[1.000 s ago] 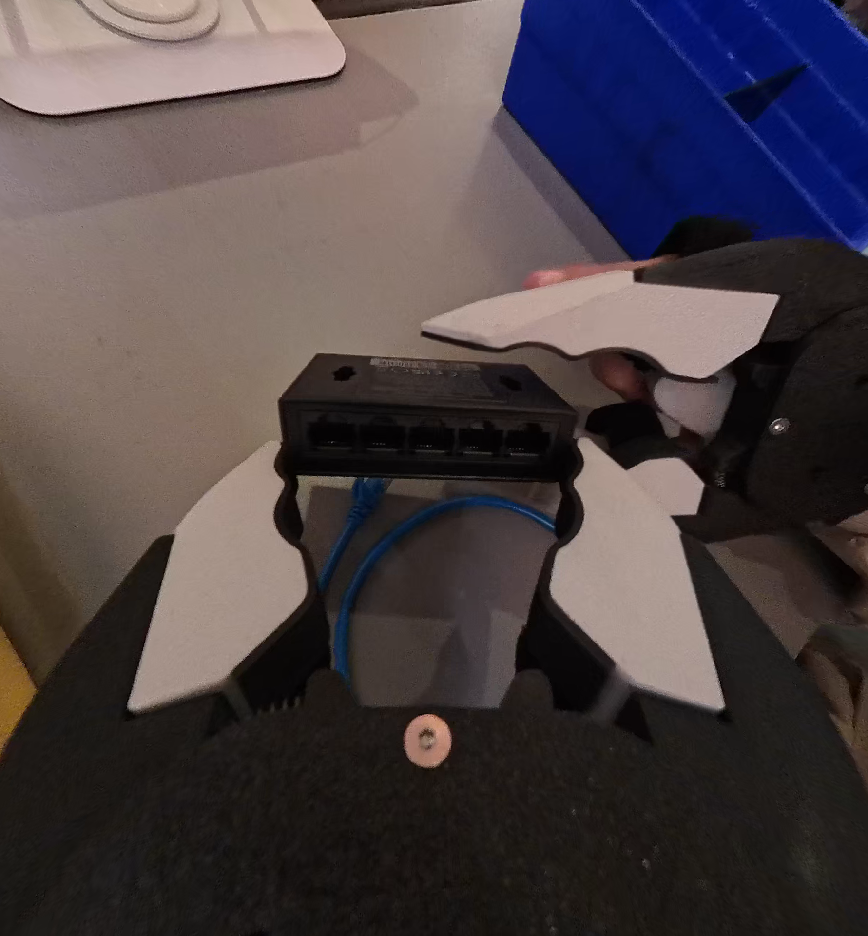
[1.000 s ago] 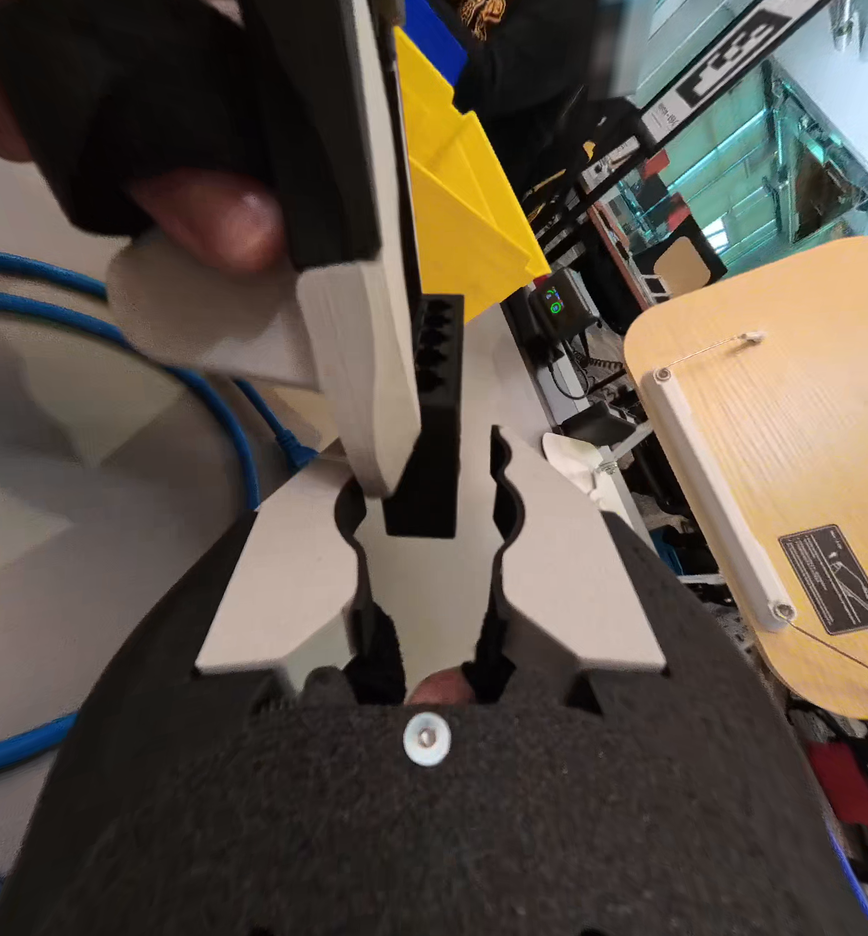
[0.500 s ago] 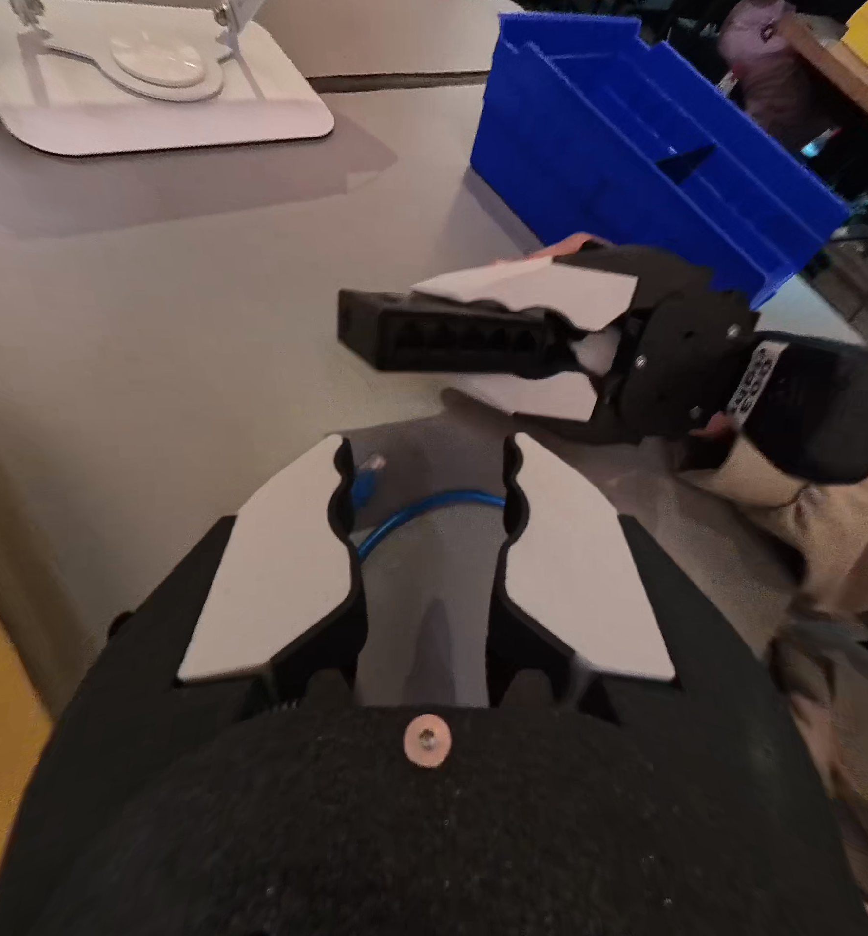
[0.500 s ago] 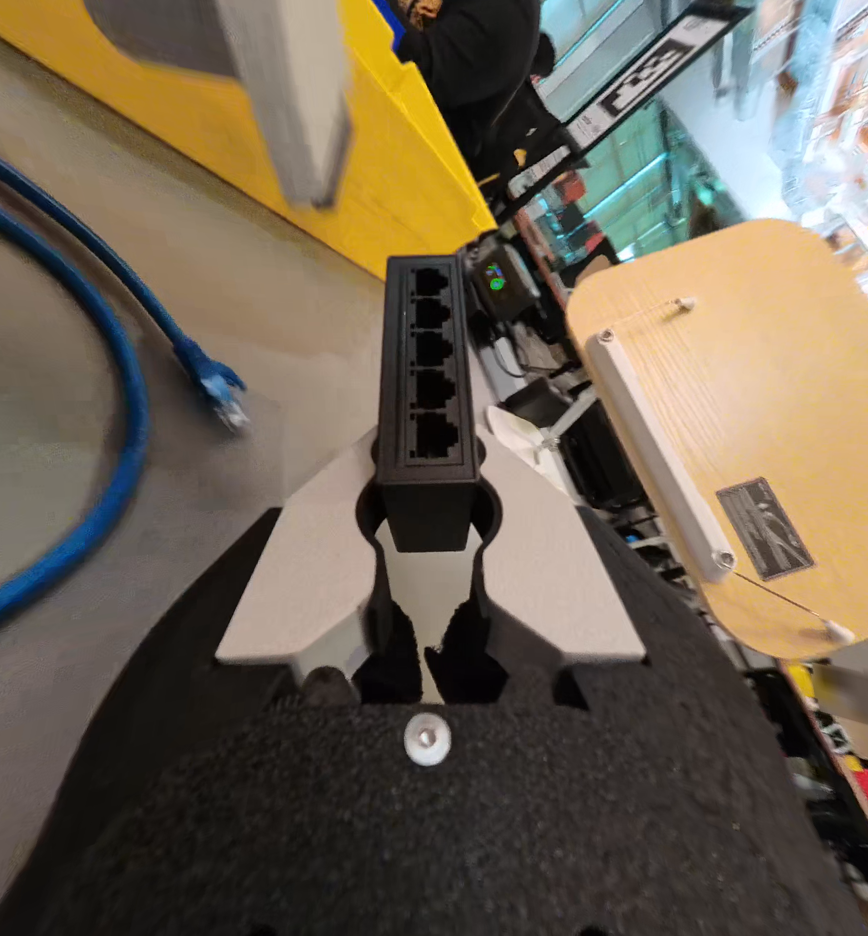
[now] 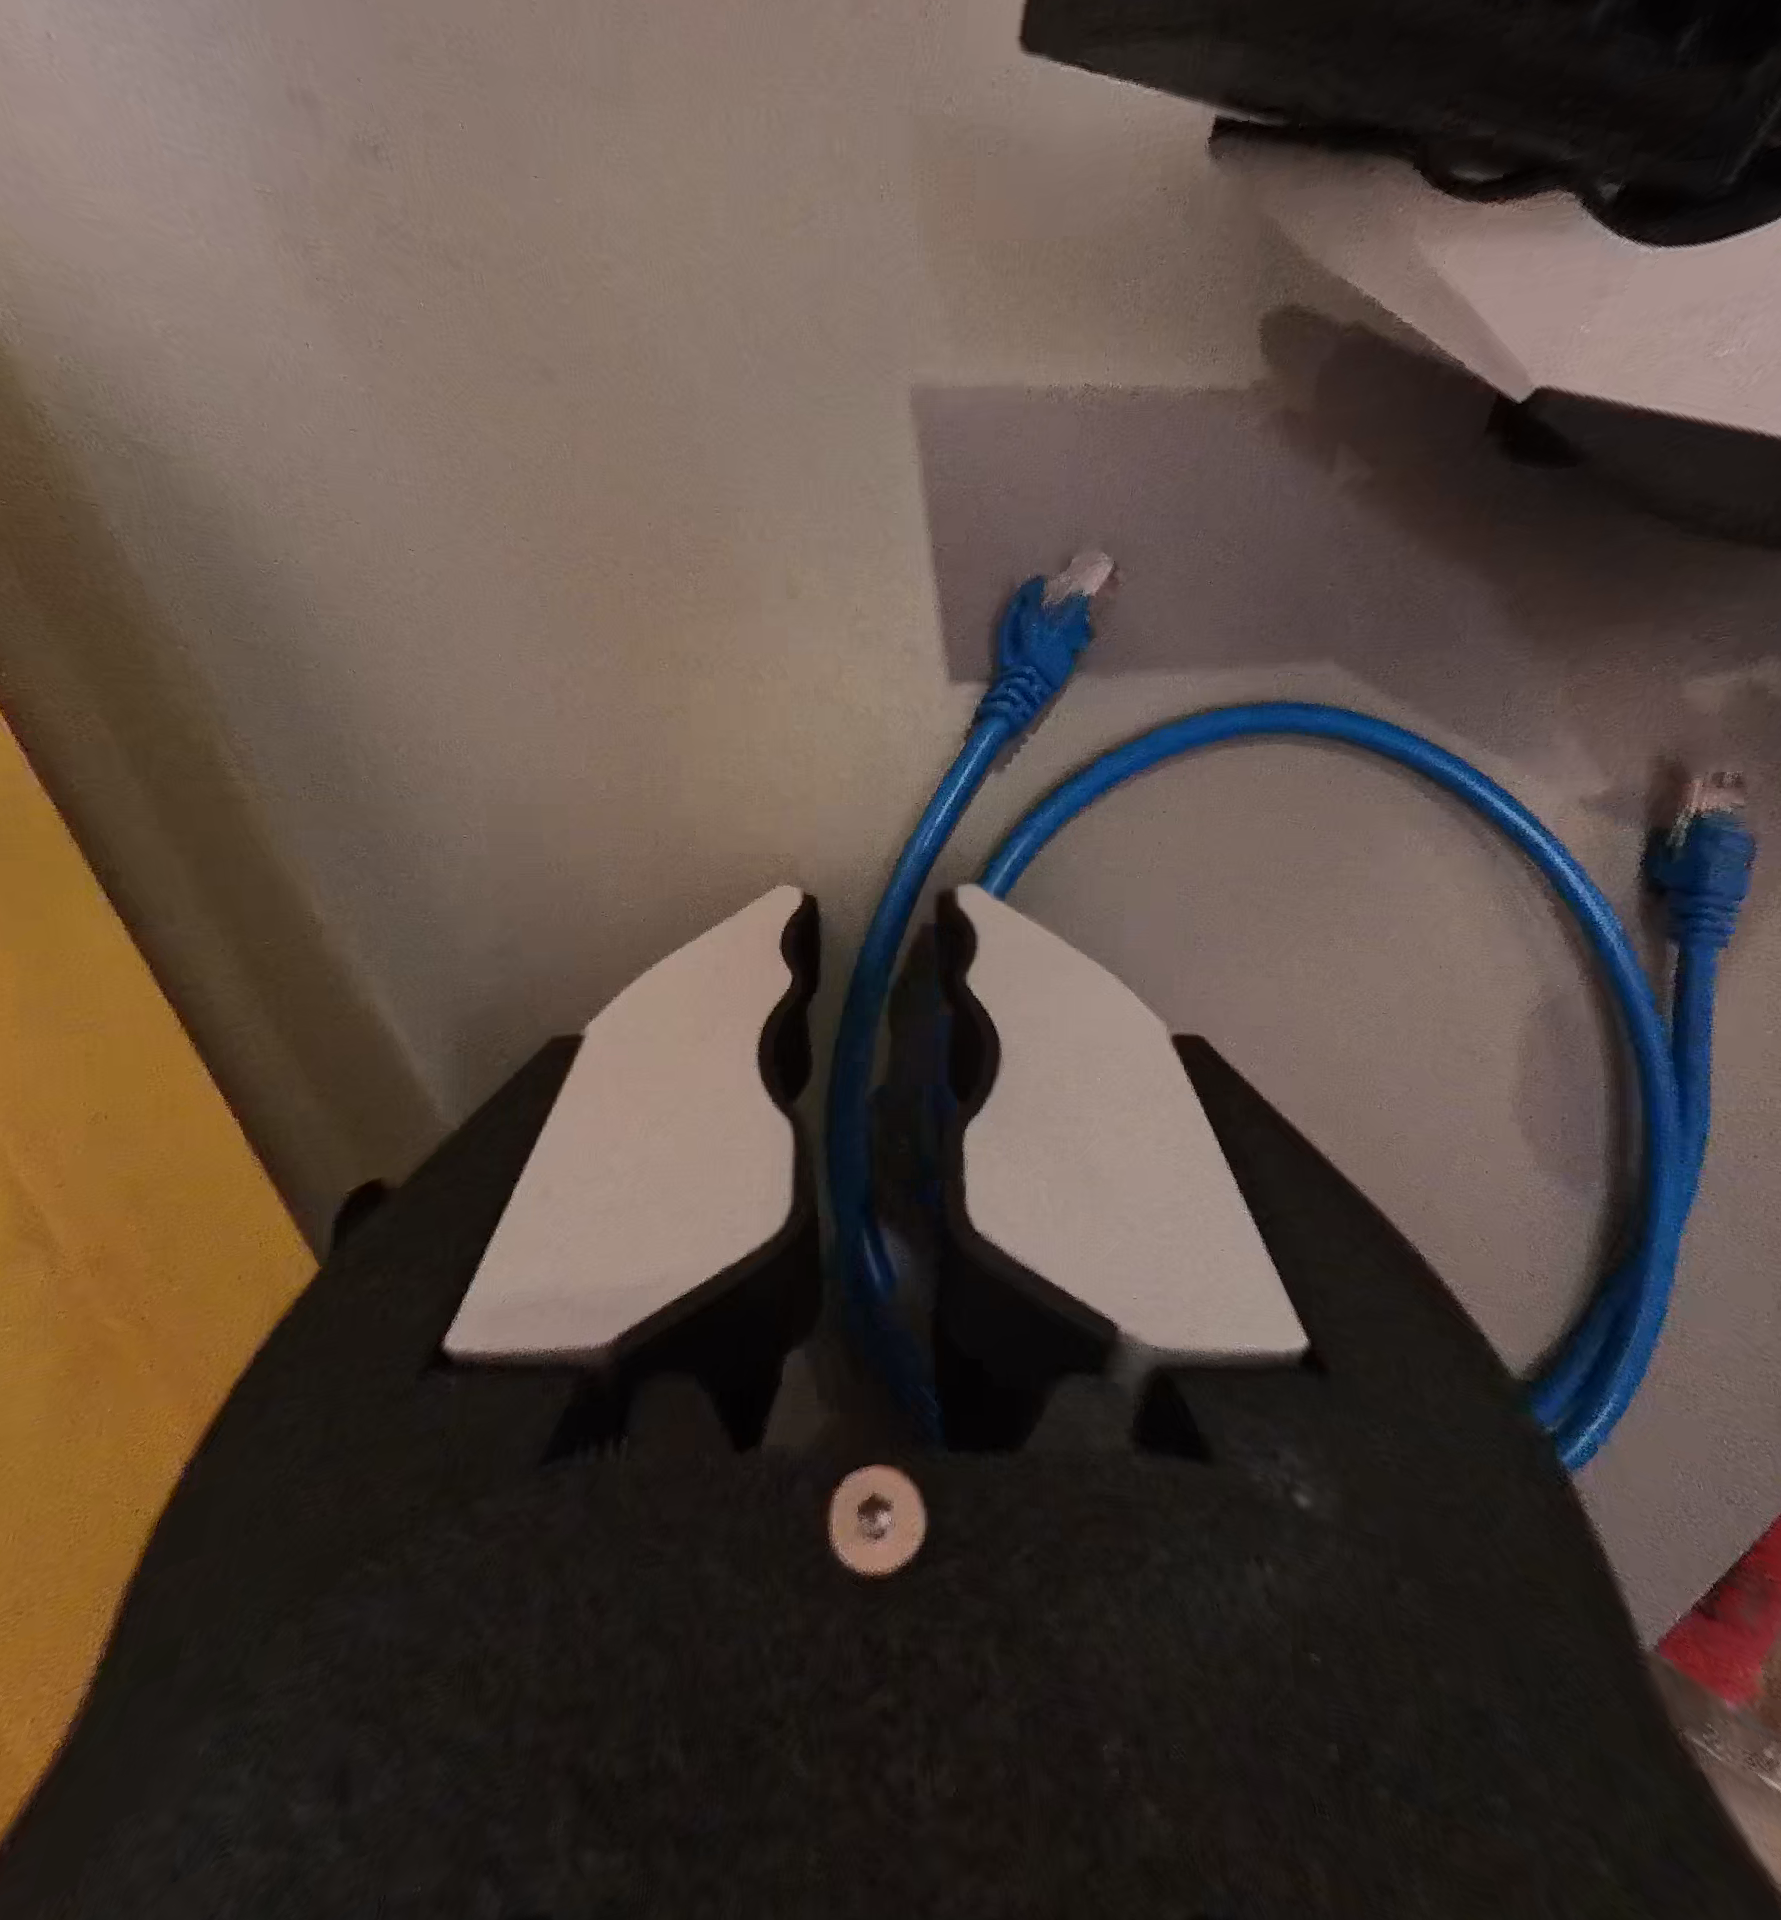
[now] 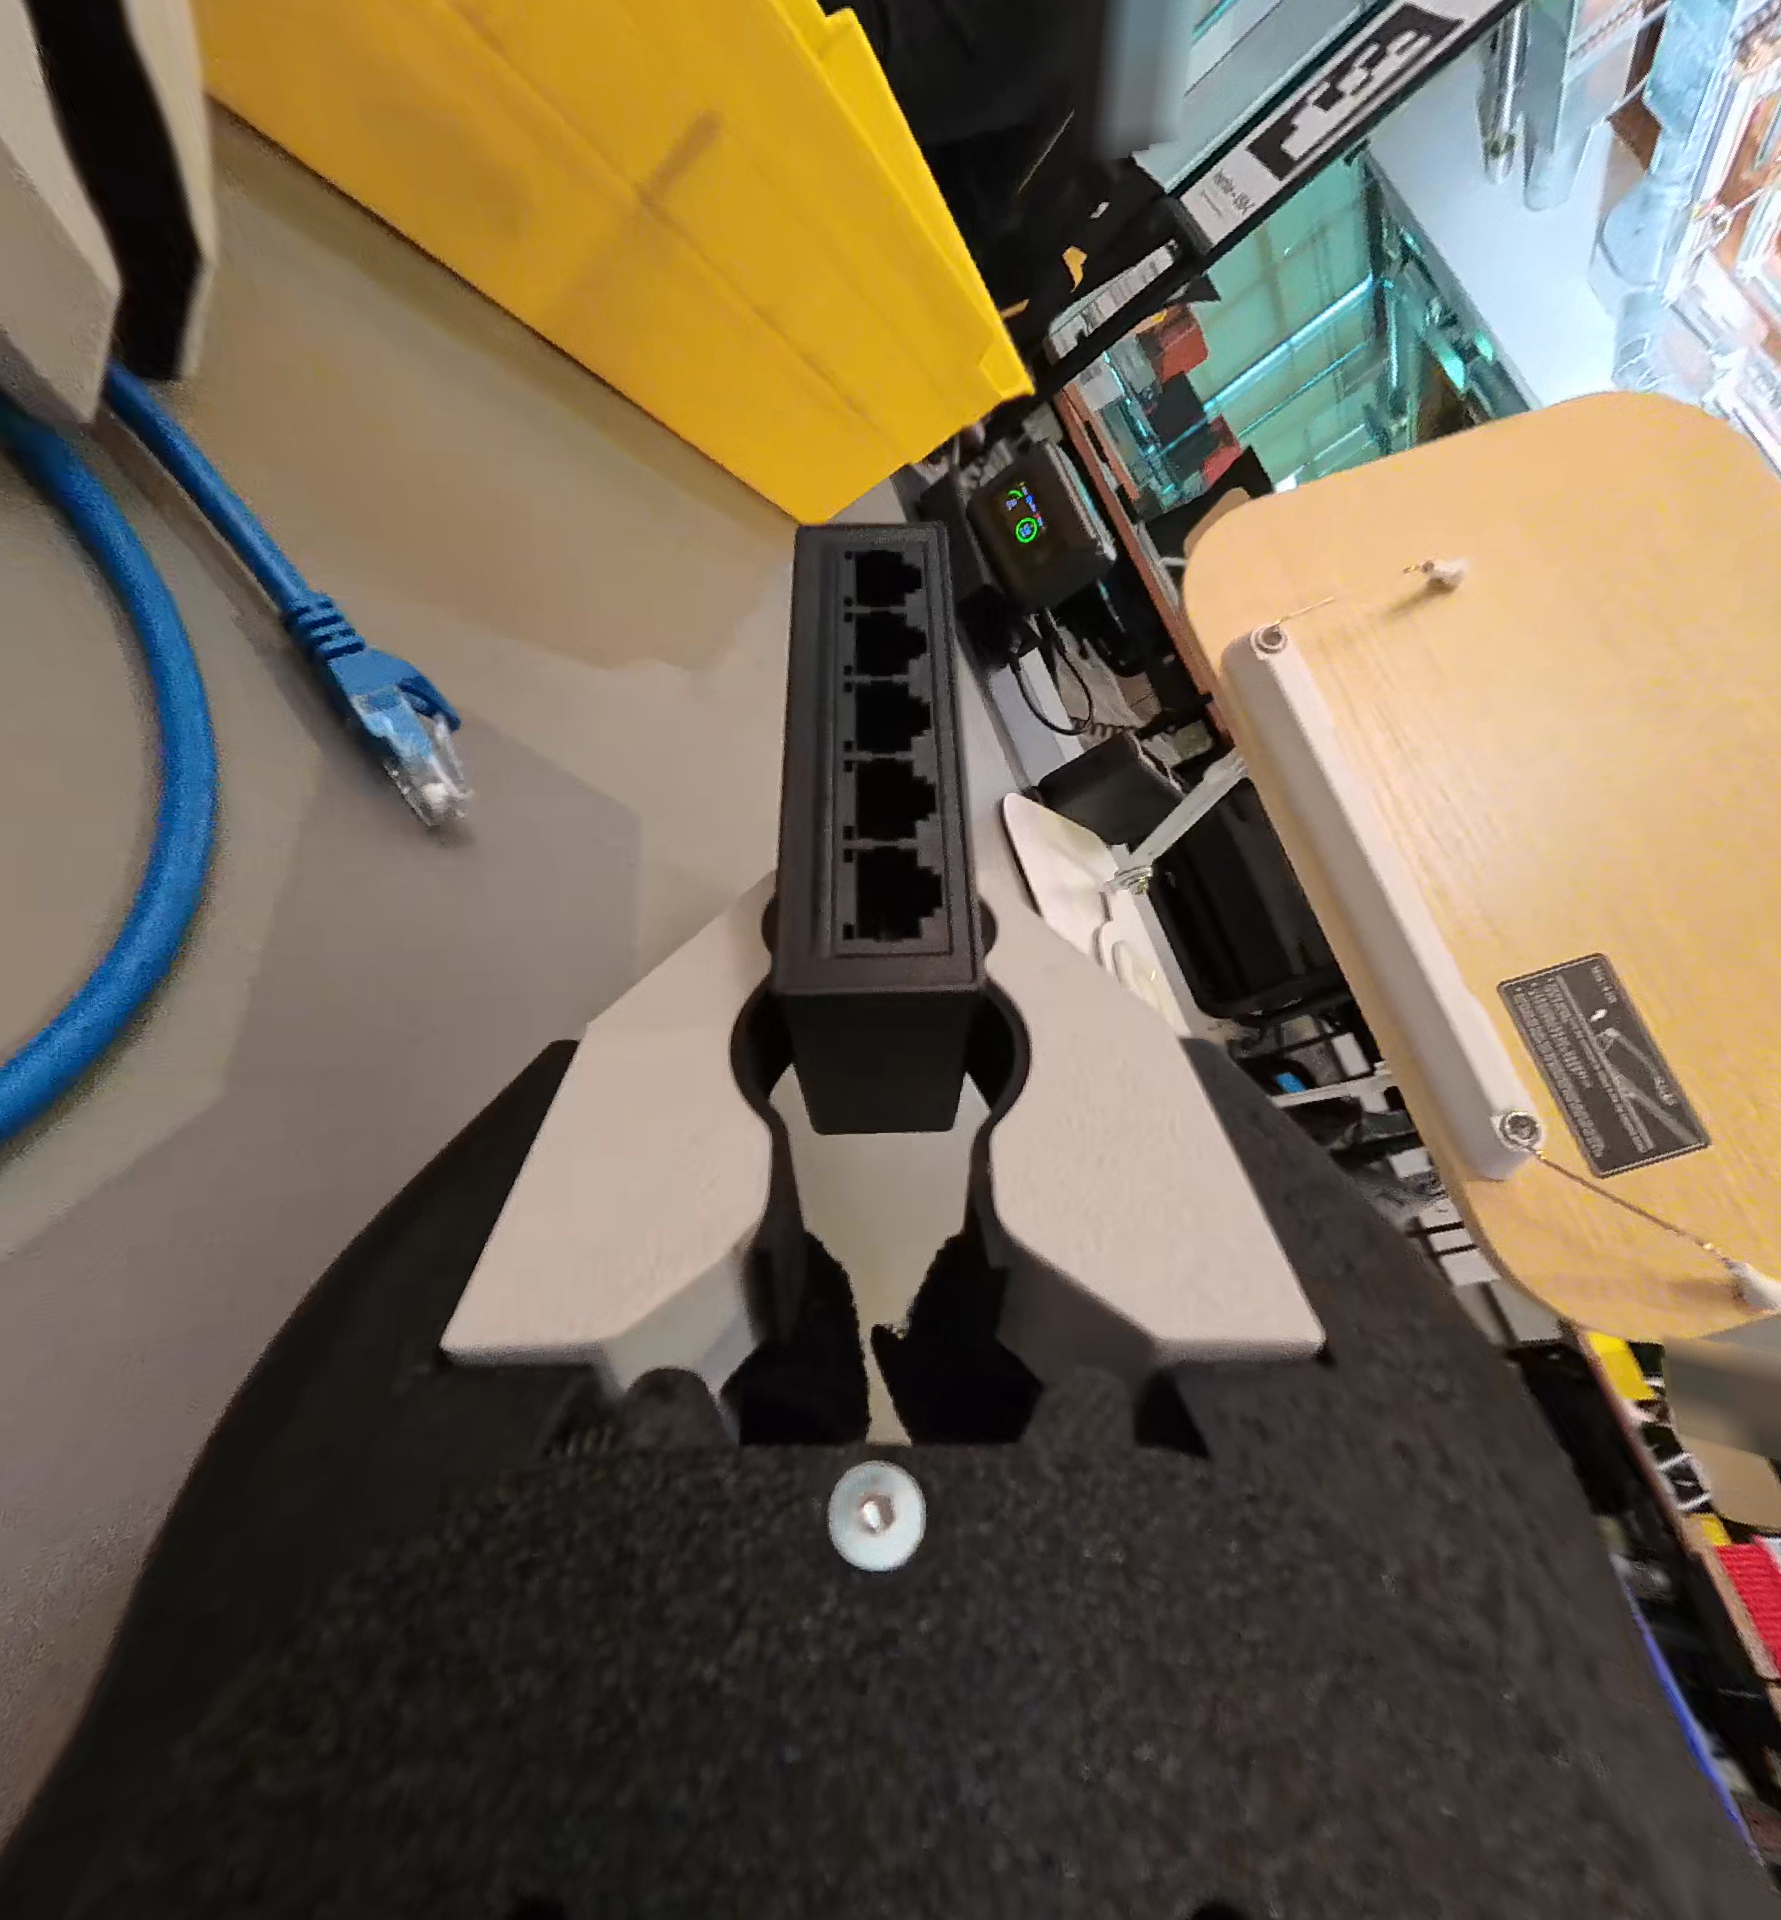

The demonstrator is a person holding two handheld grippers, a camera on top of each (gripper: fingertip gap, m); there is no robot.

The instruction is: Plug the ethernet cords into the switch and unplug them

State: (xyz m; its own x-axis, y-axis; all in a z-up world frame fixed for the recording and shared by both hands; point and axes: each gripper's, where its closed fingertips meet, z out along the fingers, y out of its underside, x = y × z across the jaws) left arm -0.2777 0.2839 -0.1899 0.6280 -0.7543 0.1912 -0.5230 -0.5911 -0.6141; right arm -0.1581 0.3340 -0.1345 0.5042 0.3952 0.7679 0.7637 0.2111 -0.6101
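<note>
while your right gripper [image 6: 878, 997] has its jaws clenched on the near end of the black switch [image 6: 870, 748], the switch sticks out fwd along the fingers w/ its row of five ports facing the cam, all of them bare. it's held up off the grey worktop [image 6: 512, 499], past the worktop's edge as seen in the right wrist view.

your left gripper [image 5: 878, 914] sits low over the blue ethernet cord [image 5: 1385, 758], jaws almost closed w/ only a narrow gap between them. one strand of the cord runs up through that gap; can't tell if the pads actually pinch it or just straddle it. the cord lies in a loop on the worktop to the right of the jaws. one plug [image 5: 1047, 623] points away just beyond the fingertips, the other plug [image 5: 1707, 842] lies further right, both w/ clear tips and both loose, not in any port.

in the right wrist view one plug shows lying flat on the worktop, left of the switch and apart from it. a yellow bin [image 6: 657, 229] stands behind, near the far end of the switch. top right of the left wrist view you can see part of the right gripper, blurred. a red-and-clear packet [image 5: 1759, 1652] sits at the bottom right corner there.
</note>
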